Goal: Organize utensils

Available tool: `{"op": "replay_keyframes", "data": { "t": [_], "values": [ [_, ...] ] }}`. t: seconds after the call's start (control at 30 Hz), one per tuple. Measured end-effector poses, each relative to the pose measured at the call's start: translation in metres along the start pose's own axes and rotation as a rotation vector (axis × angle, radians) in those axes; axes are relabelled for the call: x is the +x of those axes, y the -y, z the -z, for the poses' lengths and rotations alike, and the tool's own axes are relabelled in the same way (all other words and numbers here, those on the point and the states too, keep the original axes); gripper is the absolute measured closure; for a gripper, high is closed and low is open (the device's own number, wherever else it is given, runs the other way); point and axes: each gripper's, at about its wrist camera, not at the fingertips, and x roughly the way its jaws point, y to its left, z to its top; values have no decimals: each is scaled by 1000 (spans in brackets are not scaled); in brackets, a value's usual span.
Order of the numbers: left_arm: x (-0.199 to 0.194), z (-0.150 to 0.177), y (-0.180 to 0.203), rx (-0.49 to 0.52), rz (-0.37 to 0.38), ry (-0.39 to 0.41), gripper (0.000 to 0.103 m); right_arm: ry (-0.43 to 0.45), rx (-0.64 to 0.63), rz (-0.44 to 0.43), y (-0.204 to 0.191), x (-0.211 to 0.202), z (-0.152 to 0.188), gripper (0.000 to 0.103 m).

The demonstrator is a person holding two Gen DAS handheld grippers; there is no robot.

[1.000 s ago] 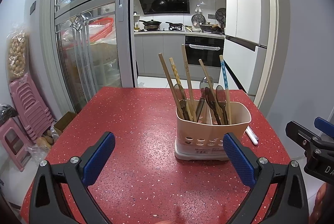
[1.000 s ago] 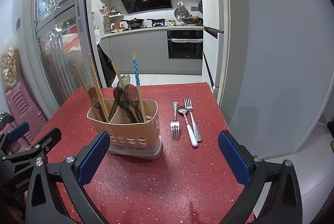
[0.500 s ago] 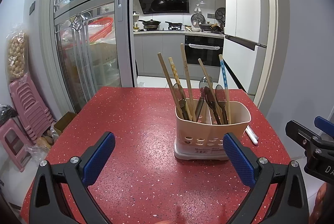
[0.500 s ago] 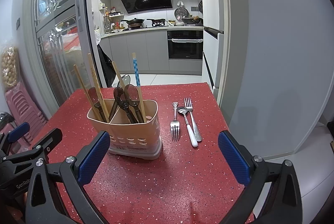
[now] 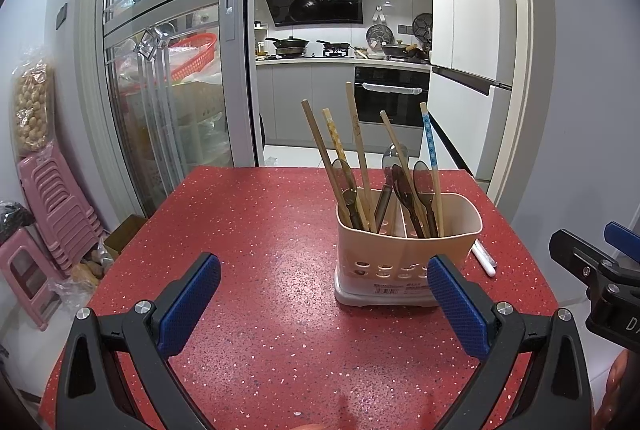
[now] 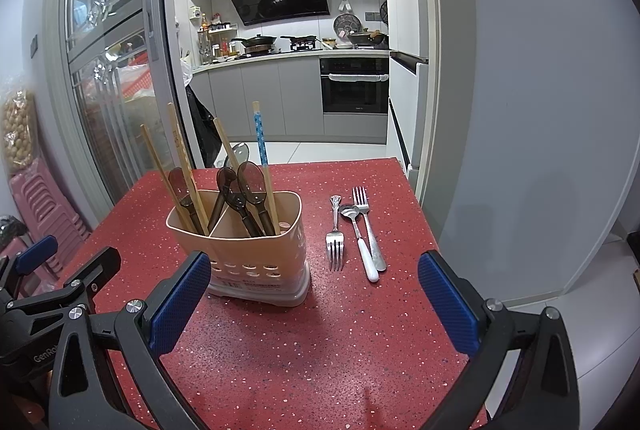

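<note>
A beige utensil holder (image 5: pixel 408 262) (image 6: pixel 256 258) stands on the red speckled table (image 5: pixel 256 242), filled with several chopsticks (image 6: pixel 188 169) and dark plastic spoons (image 6: pixel 248 185). To its right lie a small fork (image 6: pixel 335 238), a white-handled spoon (image 6: pixel 360 242) and a larger fork (image 6: pixel 368 226). My left gripper (image 5: pixel 324 304) hovers open, short of the holder and a bit left of it. My right gripper (image 6: pixel 314 304) is open too, nearer than the holder and the loose cutlery. Nothing is held.
Only the white spoon handle (image 5: pixel 484 260) shows past the holder in the left wrist view. The table's right edge (image 6: pixel 424 213) runs close to a grey wall. Pink stools (image 5: pixel 44 209) are stacked on the floor at left. A kitchen lies beyond the doorway.
</note>
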Motion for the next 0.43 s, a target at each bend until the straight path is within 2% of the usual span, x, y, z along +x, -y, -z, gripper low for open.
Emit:
{"op": "replay_keyframes", "data": {
  "t": [0.43],
  "values": [
    [-1, -1, -3, 0, 16, 6, 0, -1, 2, 1, 0, 0, 0, 0]
  ]
}}
